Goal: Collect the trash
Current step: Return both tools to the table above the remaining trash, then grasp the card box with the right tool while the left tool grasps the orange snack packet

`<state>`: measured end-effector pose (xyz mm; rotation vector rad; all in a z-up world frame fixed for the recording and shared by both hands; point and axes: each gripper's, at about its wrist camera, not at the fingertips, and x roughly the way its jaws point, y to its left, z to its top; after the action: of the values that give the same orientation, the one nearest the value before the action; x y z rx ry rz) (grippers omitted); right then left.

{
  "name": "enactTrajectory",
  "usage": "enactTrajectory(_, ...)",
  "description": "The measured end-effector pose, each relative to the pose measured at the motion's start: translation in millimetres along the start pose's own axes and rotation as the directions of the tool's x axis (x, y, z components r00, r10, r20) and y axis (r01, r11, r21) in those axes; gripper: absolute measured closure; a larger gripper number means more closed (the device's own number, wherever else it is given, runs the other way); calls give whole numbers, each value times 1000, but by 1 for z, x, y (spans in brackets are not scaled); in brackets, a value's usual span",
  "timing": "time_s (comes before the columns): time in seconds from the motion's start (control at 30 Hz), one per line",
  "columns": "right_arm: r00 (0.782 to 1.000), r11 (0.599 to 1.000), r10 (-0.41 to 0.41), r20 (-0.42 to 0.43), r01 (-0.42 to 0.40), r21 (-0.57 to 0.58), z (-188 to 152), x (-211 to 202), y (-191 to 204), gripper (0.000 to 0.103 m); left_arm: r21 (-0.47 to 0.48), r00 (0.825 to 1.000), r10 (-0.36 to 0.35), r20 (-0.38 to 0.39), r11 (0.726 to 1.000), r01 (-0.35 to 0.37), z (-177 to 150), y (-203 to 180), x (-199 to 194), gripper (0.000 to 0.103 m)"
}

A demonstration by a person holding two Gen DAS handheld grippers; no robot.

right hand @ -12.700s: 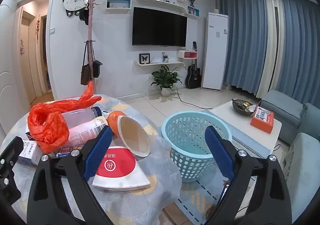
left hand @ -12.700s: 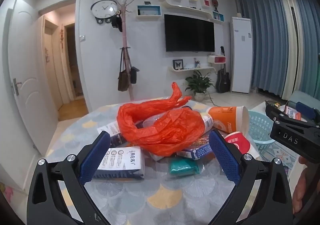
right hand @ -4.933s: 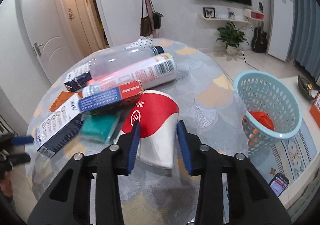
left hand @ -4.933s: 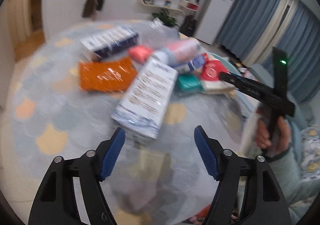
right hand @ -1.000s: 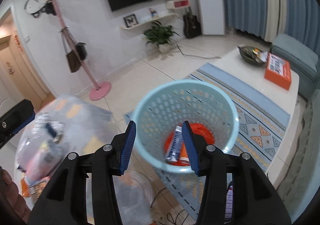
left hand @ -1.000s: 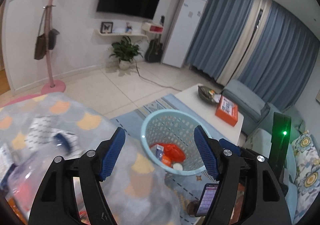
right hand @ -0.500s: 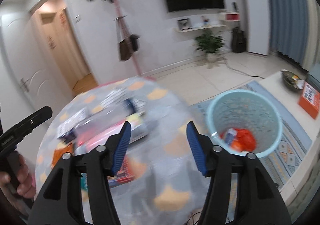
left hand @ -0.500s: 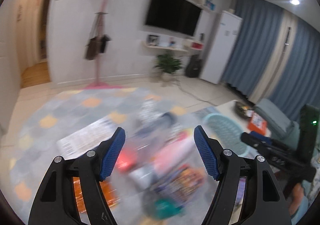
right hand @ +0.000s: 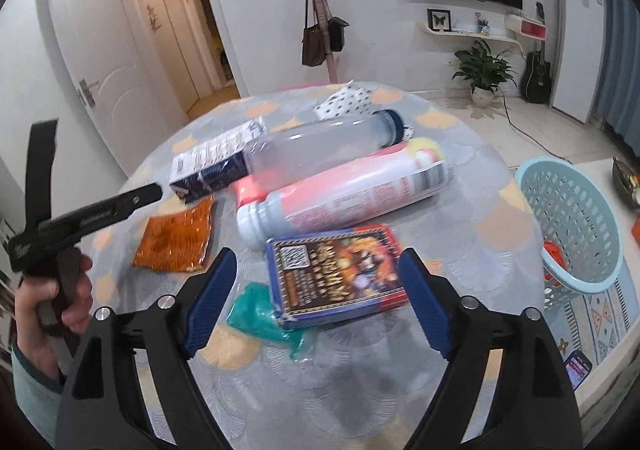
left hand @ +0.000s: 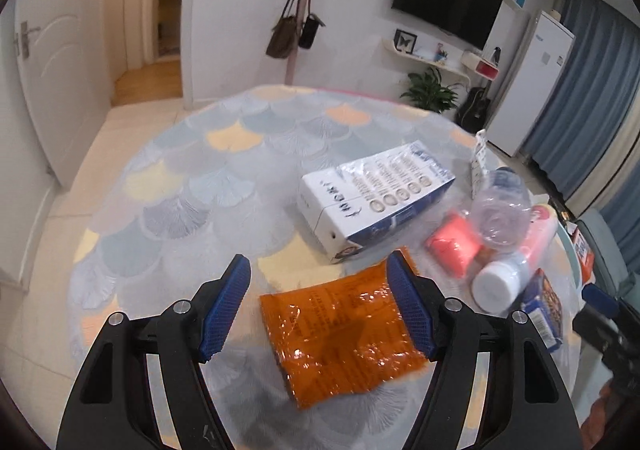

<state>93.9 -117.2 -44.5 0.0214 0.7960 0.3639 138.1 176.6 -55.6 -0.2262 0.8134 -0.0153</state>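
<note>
Landmark: table (left hand: 172, 186).

- Left gripper (left hand: 320, 308): jaws spread, empty, poised low over the table's near edge, likely lined up for a grab.
- Orange packet (left hand: 348, 330): flat on the table, between the left jaws' tips.
- White carton (left hand: 372, 198): lying on its side, mid-table.
- Clear bottle (right hand: 320, 146) and pink can (right hand: 352, 194): side by side, mid-table.
- Right gripper (right hand: 316, 300): jaws spread, empty, framing the blue box (right hand: 336, 274), which overlaps a teal wad (right hand: 256, 314).
- Basket (right hand: 576, 218): on the floor right of the table, already holding trash.
</note>
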Motion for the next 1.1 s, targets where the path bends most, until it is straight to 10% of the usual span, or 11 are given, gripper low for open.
enactTrajectory(0.6,982,983,-169,-81,174,63,-25,0,-71,42,94,953,-246,-180,960,265,-56,-43,-9,43)
enactTrajectory(0.77,995,980,-86,-42,92,175,-19,-12,-82,40,203,986,-118,-118,969,140,-61,-64,-12,27)
enactTrajectory(0.87,998,976,-33,-57,44,215,-16,-2,-68,18,227,982,-127,-137,961,156,-62,-70,-6,24)
enactTrajectory(1.1,993,924,12,-116,33,381,-11,36,-54,16,311,982,-127,-139,936,165,-72,-80,-2,19)
